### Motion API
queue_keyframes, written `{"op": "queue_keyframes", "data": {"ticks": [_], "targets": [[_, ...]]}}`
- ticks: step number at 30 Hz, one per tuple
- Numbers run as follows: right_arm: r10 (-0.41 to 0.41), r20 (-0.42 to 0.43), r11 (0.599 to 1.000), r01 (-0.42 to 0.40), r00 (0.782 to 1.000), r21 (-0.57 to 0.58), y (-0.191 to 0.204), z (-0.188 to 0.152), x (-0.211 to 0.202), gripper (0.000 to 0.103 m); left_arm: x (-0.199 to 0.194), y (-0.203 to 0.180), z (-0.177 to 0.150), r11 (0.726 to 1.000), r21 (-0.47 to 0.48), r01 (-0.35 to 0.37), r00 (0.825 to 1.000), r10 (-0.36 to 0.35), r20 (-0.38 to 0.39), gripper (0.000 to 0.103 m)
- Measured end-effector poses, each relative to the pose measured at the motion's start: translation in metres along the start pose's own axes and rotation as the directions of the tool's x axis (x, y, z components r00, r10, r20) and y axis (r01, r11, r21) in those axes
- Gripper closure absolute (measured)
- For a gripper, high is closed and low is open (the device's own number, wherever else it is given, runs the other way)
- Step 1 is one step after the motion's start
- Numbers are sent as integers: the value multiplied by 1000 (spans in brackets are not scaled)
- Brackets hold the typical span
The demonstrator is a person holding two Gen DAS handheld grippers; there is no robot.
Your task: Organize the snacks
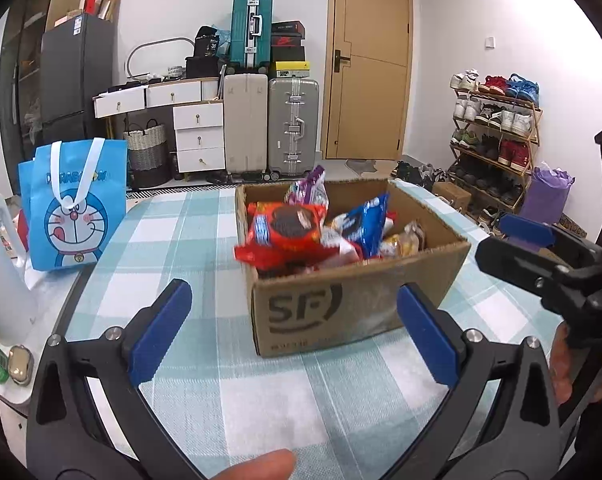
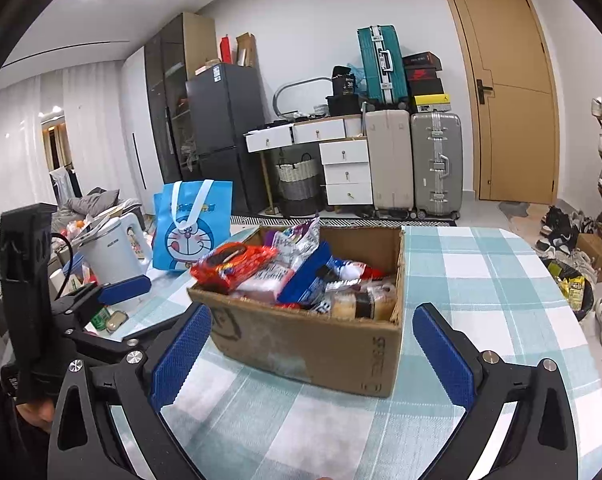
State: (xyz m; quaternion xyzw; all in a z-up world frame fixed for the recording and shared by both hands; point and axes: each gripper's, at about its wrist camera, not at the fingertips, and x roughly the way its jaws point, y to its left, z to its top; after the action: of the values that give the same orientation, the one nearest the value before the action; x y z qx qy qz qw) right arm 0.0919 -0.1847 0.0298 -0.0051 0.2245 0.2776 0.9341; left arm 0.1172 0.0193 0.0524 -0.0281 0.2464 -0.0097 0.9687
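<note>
An open cardboard box (image 1: 341, 308) marked SF stands on the checked tablecloth (image 1: 261, 392). It holds several snack packs: a red cookie pack (image 1: 287, 228) on top at the left, a blue pack (image 1: 367, 224), a purple pack (image 1: 309, 188) at the back. The box also shows in the right wrist view (image 2: 313, 344), with the red pack (image 2: 237, 262) and blue pack (image 2: 313, 276). My left gripper (image 1: 295, 320) is open and empty just before the box. My right gripper (image 2: 309, 348) is open and empty before the box; it also shows in the left wrist view (image 1: 541, 248).
A blue Doraemon bag (image 1: 75, 204) stands at the table's left edge, next to a white kettle (image 2: 113, 256). Beyond the table are suitcases (image 1: 269, 128), white drawers, a shoe rack (image 1: 497, 128) and a door.
</note>
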Motion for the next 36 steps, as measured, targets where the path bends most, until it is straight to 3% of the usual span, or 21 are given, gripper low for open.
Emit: {"op": "queue_keyframes", "data": {"ticks": [6, 13, 23, 36], "targets": [[-2, 29, 1000, 2, 1000, -4, -1, -22, -3, 1, 9, 0, -24, 1000, 12, -23, 1000, 24, -20, 1], [-16, 81, 1000, 17, 997, -19, -1, -33, -6, 1, 13, 3, -39, 999, 5, -44, 999, 44, 16, 1], [-32, 116, 997, 39, 993, -65, 5, -36, -8, 0, 5, 13, -38, 999, -29, -36, 998, 37, 56, 1], [-38, 113, 997, 46, 993, -65, 7, -37, -6, 0, 6, 13, -36, 999, -23, -36, 998, 38, 53, 1]]}}
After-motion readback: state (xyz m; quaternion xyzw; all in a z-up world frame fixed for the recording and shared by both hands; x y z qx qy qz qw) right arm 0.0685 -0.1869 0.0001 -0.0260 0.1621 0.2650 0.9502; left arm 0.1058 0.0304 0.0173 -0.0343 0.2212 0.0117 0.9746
